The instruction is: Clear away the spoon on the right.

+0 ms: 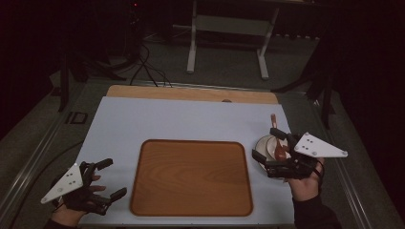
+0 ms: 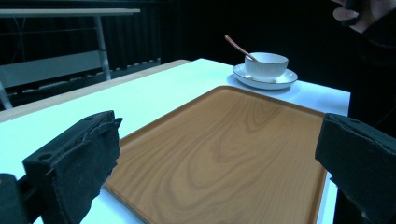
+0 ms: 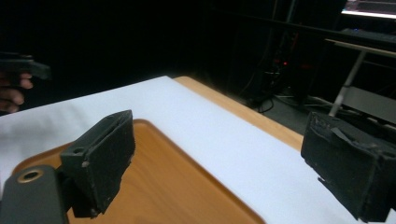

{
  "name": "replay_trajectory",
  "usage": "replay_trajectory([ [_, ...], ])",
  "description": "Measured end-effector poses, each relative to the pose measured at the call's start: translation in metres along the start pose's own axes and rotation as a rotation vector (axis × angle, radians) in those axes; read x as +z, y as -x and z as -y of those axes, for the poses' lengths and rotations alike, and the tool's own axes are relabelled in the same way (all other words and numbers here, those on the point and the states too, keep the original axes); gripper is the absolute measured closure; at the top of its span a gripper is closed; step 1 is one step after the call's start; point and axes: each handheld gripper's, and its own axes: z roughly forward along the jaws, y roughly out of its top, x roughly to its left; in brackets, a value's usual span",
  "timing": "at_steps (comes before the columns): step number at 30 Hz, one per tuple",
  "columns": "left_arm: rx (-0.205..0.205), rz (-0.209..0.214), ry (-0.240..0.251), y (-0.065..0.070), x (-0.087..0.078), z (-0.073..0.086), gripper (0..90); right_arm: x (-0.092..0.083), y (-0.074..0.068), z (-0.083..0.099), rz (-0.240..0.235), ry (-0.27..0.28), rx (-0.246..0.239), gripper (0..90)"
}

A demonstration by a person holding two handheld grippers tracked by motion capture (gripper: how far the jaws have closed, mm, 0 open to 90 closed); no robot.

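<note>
A brown wooden tray [image 1: 191,176] lies mid-table on a white mat [image 1: 167,119]. Right of it a white bowl [image 1: 270,144] sits on a saucer [image 2: 280,80] with a brown spoon [image 1: 273,120] leaning in it. My right gripper [image 1: 266,143] is open at the bowl, one jaw on its far side and one on its near side; I cannot tell whether it touches. Its own view looks across the tray [image 3: 154,186] between wide jaws [image 3: 224,163]. My left gripper [image 1: 113,177] is open and empty beside the tray's left edge, facing the tray [image 2: 224,149] and bowl [image 2: 266,65].
The wooden tabletop [image 1: 191,93] shows as a strip beyond the mat. Behind the table stand a white metal frame [image 1: 227,28] and floor cables [image 1: 148,67]. The room around is dark. The other hand [image 3: 11,91] appears far left in the right gripper view.
</note>
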Motion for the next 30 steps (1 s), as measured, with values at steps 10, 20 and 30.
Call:
replay_trajectory([
  [10,-0.001,0.002,0.0,0.001,0.001,0.0,0.0,0.002,0.023,-0.011,0.055,0.002,0.008,9.7],
  [20,-0.003,0.005,-0.001,0.0,0.001,0.001,0.0,0.013,0.054,-0.014,0.132,-0.027,0.033,9.8],
  [30,-0.004,0.008,-0.002,0.0,0.001,0.001,0.0,0.032,0.092,0.005,0.225,-0.101,0.113,12.2],
])
